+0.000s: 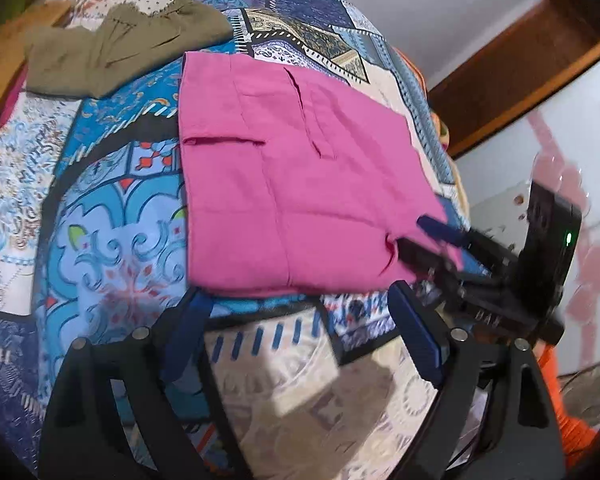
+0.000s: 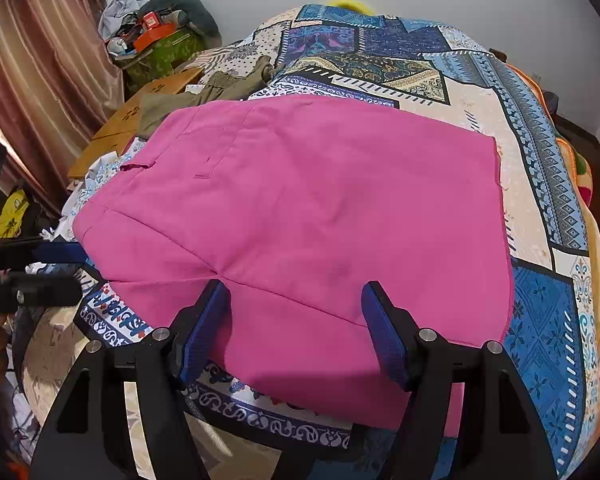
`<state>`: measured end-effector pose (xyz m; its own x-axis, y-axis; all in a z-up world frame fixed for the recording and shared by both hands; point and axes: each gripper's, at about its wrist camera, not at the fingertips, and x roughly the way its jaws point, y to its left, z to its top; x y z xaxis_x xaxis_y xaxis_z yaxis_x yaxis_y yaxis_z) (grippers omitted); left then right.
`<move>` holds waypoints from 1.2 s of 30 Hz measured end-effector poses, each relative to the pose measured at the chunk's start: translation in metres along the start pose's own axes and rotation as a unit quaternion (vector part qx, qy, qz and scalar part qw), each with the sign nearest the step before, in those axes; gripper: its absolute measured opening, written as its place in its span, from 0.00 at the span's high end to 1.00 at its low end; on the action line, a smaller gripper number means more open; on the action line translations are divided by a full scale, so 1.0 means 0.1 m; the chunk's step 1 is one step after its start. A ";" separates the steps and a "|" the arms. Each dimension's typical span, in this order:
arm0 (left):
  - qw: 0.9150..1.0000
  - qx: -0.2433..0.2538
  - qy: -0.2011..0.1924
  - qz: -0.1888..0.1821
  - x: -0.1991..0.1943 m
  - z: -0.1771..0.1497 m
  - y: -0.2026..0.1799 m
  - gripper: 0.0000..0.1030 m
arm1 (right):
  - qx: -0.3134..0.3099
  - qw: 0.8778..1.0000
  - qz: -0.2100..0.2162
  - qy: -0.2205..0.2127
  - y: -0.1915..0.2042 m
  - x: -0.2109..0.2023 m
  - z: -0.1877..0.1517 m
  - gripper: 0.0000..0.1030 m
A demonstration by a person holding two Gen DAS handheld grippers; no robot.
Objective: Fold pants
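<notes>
Lying folded into a flat, roughly square packet, the pink pants [image 2: 300,216] rest on a bed covered with a blue-and-cream patchwork bedspread [image 2: 540,320], their near edge close to the bed's near edge. Crease lines cross the top layer, and a pocket flap and a belt loop show toward the packet's far left corner.

The right gripper [image 2: 296,332] hangs over the near edge of the pants with its blue-padded fingers [image 2: 204,332] spread apart. In the left wrist view it reaches in from the right at the packet's near right corner, where the cloth puckers by its fingers; whether a pad actually touches the fabric there is hard to tell through the blur. No cloth is pinched between them in the right wrist view.

The left gripper [image 1: 296,328] hovers just off the near edge of the pants, above bare bedspread, its fingers [image 1: 416,328] released wide with nothing between them. From the right wrist view it shows at the left edge of the picture, beside the packet's near left corner and apart from the cloth.

An olive-green garment [image 1: 120,48] lies crumpled toward the bed's far left corner, clear of the pink packet. Beyond that corner a striped curtain [image 2: 40,80] hangs beside a pile of clutter [image 2: 156,36].
</notes>
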<state>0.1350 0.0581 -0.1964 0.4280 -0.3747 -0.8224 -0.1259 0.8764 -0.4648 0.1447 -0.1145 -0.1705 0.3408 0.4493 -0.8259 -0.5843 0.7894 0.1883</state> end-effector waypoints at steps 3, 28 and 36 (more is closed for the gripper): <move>1.000 -0.014 -0.005 -0.013 0.02 0.10 0.03 0.14 | 0.006 1.000 0.007 0.000 -0.02 0.00 0.00 0.36; 0.973 0.075 -0.074 0.207 -0.37 0.10 0.14 0.75 | 0.004 1.000 0.007 -0.015 -0.01 -0.15 -0.15 0.35; 0.960 0.097 -0.111 0.237 -0.57 0.20 -0.01 0.77 | 0.026 1.000 0.008 -0.016 -0.07 -0.15 -0.20 0.35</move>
<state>0.1286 0.0847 -0.1423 0.5457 0.1357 -0.8269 -0.1945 0.9804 0.0325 0.1289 -0.1357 -0.1702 0.3552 0.4747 -0.8053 -0.5513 0.8021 0.2297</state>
